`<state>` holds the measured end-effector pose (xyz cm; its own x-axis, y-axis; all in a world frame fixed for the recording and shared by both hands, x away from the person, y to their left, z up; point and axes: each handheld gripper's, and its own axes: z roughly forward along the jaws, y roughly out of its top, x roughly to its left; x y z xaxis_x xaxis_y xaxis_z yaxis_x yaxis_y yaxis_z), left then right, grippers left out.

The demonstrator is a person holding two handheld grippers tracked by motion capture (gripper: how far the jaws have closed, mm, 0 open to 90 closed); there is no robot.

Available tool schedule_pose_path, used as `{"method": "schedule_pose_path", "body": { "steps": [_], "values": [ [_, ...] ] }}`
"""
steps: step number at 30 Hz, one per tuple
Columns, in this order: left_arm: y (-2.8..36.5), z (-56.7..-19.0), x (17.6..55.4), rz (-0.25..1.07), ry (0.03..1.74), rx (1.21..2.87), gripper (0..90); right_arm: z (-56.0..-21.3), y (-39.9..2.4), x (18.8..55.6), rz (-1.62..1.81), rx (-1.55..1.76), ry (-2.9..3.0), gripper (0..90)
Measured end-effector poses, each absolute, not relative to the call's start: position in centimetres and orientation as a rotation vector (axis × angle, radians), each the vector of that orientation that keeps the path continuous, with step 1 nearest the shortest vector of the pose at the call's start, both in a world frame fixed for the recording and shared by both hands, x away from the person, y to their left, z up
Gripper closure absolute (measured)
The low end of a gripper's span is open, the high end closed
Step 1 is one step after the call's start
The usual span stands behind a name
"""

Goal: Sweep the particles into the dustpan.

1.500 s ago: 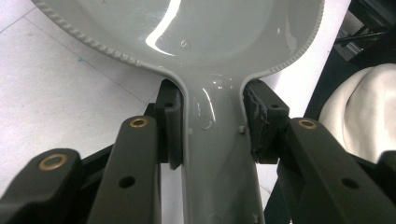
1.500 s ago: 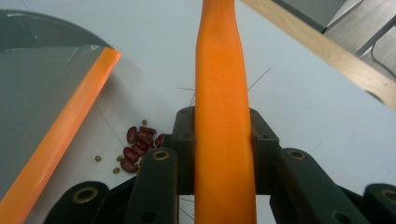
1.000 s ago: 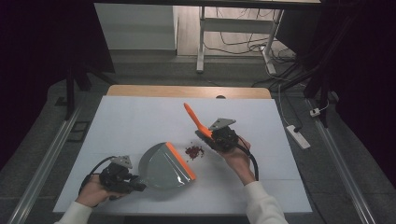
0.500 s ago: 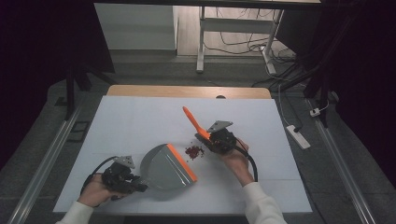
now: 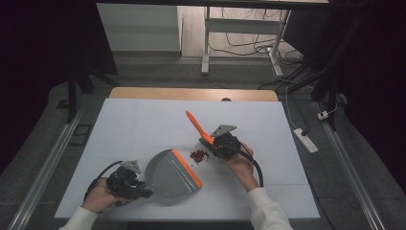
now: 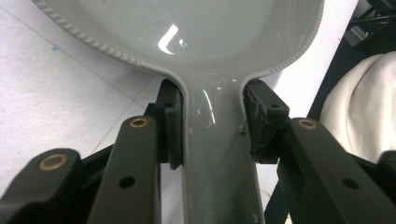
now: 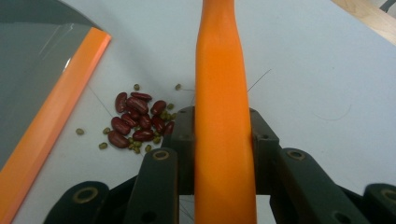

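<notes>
Left claw: the left claw (image 5: pixel 143 192) is at the near left part of the surface (image 5: pixel 143 124), in the person's left hand (image 5: pixel 100 199). In the left gripper view its two jaws are clamped on the grey handle of the dustpan (image 6: pixel 215 154), one pad on each side of the handle.

Right claw: the right claw (image 5: pixel 213 143) is near the middle of the surface, a little to the right, in the person's right hand (image 5: pixel 242 165). In the right gripper view its jaws are clamped on the orange handle (image 7: pixel 222 116), which passes straight up between them.

Dustpan: the dustpan (image 5: pixel 170 172) is grey with an orange front lip (image 5: pixel 186 167). It lies flat on the surface, just beside the left claw. The lip is turned toward the beans and toward the right claw.

Orange handle: in the high view the orange handle (image 5: pixel 196 125) points away from the person, tilted to the far left. What is at its lower end I cannot tell, because the claw hides it.

Beans: a small heap of dark red beans (image 5: pixel 198 155), with some small green ones (image 7: pixel 103 145) mixed in, lies on the surface. It is between the orange lip and the right claw, near the lip but not touching it.

Surface: it is white, with a wooden edge (image 5: pixel 191 93) at the far side.

Cables: a black cable (image 5: pixel 98 175) curves from the left claw, and another (image 5: pixel 258 170) runs from the right claw along the right hand.
</notes>
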<state>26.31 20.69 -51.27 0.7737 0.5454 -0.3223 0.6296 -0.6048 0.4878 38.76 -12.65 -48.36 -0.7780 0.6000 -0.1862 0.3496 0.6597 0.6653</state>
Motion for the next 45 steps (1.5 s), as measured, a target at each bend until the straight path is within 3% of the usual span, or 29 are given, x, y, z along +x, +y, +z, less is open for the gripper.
{"method": "schedule_pose_path", "body": {
  "steps": [21,45],
  "values": [
    [20.4,-51.4,26.5,-0.207,0.873,2.369,62.2,-48.9,-10.4,39.4,0.893,0.771,2.528,70.3],
    [20.4,-51.4,26.6,-0.212,0.874,2.368,62.2,-48.9,-8.2,36.6,0.869,0.61,2.607,70.3]
  ]
}}
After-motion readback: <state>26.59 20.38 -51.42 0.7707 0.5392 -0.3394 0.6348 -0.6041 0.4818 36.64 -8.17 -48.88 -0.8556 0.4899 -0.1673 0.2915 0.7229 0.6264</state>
